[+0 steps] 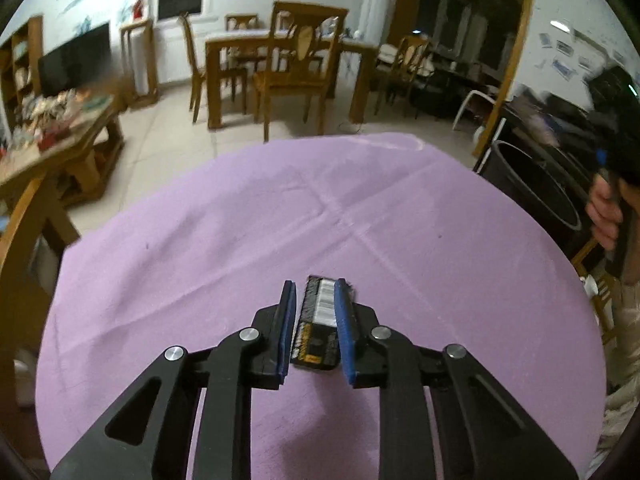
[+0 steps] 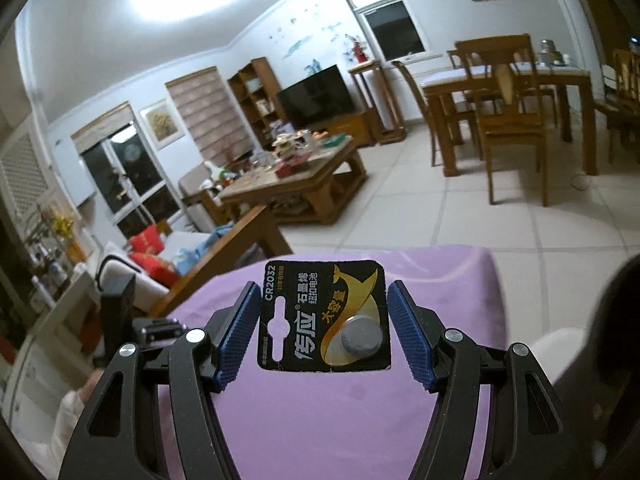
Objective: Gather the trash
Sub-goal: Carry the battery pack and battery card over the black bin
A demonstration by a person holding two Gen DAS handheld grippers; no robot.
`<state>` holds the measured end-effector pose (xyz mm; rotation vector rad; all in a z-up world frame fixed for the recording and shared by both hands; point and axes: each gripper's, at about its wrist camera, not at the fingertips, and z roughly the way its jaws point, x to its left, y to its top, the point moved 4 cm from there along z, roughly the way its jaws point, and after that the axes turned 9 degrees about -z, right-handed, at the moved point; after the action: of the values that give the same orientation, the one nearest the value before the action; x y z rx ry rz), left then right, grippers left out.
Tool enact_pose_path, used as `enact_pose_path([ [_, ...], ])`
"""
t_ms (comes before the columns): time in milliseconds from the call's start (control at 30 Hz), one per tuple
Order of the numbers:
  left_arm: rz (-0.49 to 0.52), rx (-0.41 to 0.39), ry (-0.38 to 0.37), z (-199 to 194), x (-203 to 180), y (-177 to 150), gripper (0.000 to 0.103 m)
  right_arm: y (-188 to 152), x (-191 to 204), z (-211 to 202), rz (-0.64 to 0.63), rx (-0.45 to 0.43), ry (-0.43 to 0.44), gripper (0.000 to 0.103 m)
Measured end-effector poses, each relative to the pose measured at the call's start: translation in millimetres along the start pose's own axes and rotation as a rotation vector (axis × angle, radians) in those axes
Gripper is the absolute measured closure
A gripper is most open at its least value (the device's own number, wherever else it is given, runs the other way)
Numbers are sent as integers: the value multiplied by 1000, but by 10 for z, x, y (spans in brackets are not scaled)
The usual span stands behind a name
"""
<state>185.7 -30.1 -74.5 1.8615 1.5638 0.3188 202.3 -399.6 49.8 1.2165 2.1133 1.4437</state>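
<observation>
A small black packet (image 1: 320, 308) with a white barcode lies on the purple tablecloth (image 1: 240, 240). My left gripper (image 1: 315, 283) is shut on it, a blue pad along each long side. My right gripper (image 2: 324, 286) is shut on a black and gold coin-battery card (image 2: 324, 320) marked CR2032. The card stands upright between the blue pads, lifted above the purple cloth (image 2: 320, 420). In the left wrist view a person's hand (image 1: 606, 212) grips the right tool's handle at the far right edge, blurred, above the bin.
A black bin (image 1: 532, 192) stands off the table's right side. A wooden chair back (image 1: 24, 240) is at the left edge. Beyond the tiled floor are a dining table with chairs (image 1: 288, 60) and a cluttered coffee table (image 2: 296, 176).
</observation>
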Motion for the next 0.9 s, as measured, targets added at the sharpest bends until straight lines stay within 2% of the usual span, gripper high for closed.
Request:
enact_pose_path([
  [33, -4, 12, 2, 24, 2, -3, 69, -48, -44, -80, -3, 0, -5, 38],
  [67, 2, 17, 8, 29, -10, -22, 45, -122, -60, -158, -6, 0, -8, 38],
  [133, 42, 32, 34, 82, -110, -61, 18, -196, -108, -233, 0, 1, -1, 38],
  [233, 94, 74, 88, 201, -202, -118, 20, -287, -171, -315, 18, 1, 16, 38],
  [300, 107, 68, 120, 197, -182, -112, 31, -338, -157, -308, 25, 4, 25, 38],
  [367, 80, 56, 129, 173, -128, -72, 61, -356, -100, -272, 30, 6, 34, 38],
  [433, 57, 51, 143, 146, -58, -42, 73, -373, -97, -271, 37, 3, 43, 38],
  [567, 14, 32, 147, 110, -10, -43, 73, -365, -144, -318, 55, -22, 48, 38],
  [667, -17, -9, 79, 6, -136, 25, 73, -313, -264, -437, 80, -55, 33, 38],
  [767, 11, -62, 27, -113, -476, 203, 73, -314, -452, -668, 110, -111, -7, 38],
  [900, 86, -140, -102, -191, -1256, 491, 73, -284, -825, -1070, 169, -205, -74, 38],
])
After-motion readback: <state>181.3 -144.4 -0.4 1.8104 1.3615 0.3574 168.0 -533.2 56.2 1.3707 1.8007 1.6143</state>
